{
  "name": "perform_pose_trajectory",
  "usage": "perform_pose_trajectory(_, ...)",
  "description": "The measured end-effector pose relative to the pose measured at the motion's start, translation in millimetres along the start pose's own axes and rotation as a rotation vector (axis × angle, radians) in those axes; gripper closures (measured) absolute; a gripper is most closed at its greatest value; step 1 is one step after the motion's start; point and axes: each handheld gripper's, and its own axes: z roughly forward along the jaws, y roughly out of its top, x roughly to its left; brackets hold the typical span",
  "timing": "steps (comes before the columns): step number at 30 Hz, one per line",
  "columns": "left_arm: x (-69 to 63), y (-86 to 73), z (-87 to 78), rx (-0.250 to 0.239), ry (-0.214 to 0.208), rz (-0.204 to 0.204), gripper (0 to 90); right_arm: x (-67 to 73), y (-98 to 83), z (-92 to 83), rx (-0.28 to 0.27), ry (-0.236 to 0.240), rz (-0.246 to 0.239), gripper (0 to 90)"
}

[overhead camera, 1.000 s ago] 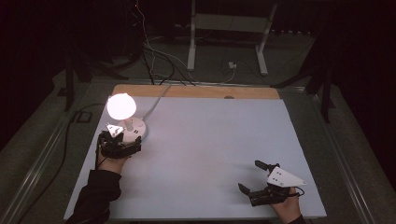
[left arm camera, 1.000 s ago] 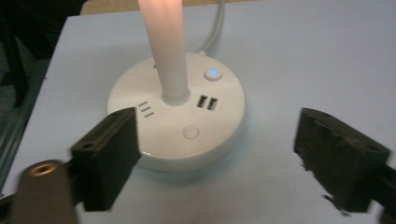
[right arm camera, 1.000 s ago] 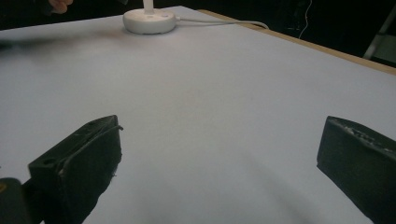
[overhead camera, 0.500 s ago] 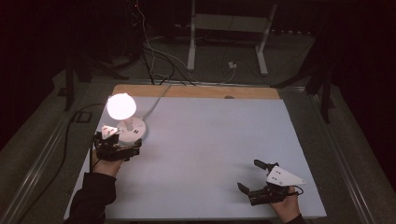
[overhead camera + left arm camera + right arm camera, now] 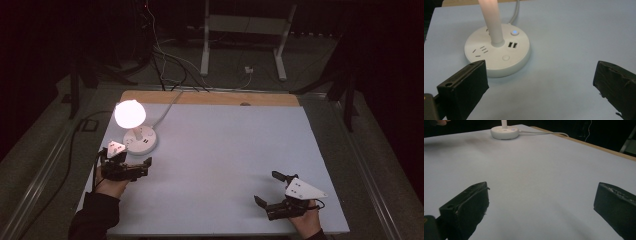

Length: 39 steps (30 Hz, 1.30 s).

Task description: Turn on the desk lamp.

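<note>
The left hand-held gripper (image 5: 142,167) was black, topped by a pale grey three-cornered plate with small dark screw holes. The right hand-held gripper (image 5: 266,189) matched it, its plate larger in the high view, with a thin black cable looped at its 3 o'clock end. The person's left forearm wore a dark sleeve (image 5: 95,220). Each jaw was a blocky black pad, scuffed at the edges.

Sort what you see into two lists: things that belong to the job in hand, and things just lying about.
Belongs to the job:
- lit desk lamp
- its round white base with sockets and buttons
- left gripper, open, near that base

Just lying about:
- right gripper, open over bare table
- metal stand on the floor behind
- cables on the floor
</note>
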Motion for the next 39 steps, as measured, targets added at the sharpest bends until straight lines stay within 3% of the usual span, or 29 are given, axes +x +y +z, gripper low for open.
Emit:
perform_pose_trajectory(7,-0.9,-15.2,-6.0,0.002,-0.037,-0.002,0.3,0.4,-0.3,0.5,0.005,0.001,-0.002,0.0)
perform_pose_trajectory(18,-11.0,-37.6,-14.4,0.030,-0.079,0.046,0.3,2.2,-0.2,1.7,0.011,-0.004,-0.006,0.0)
perform_pose_trajectory(28,-11.9,-54.2,-21.8,0.056,-0.123,0.057,0.3,2.4,-0.8,2.4,0.017,-0.004,-0.004,0.0)
perform_pose_trajectory(32,-10.1,-61.3,-23.6,0.052,-0.142,0.083,0.3,2.8,-1.0,2.8,0.019,-0.004,-0.005,0.0)
perform_pose_trajectory(35,-10.1,-69.5,-20.3,0.072,-0.164,0.124,0.3,3.1,-0.9,2.8,0.019,-0.004,-0.007,0.0)
perform_pose_trajectory(39,-11.6,-72.9,-14.6,0.091,-0.189,0.144,0.3,2.8,-0.9,2.9,0.018,-0.003,-0.007,0.0)
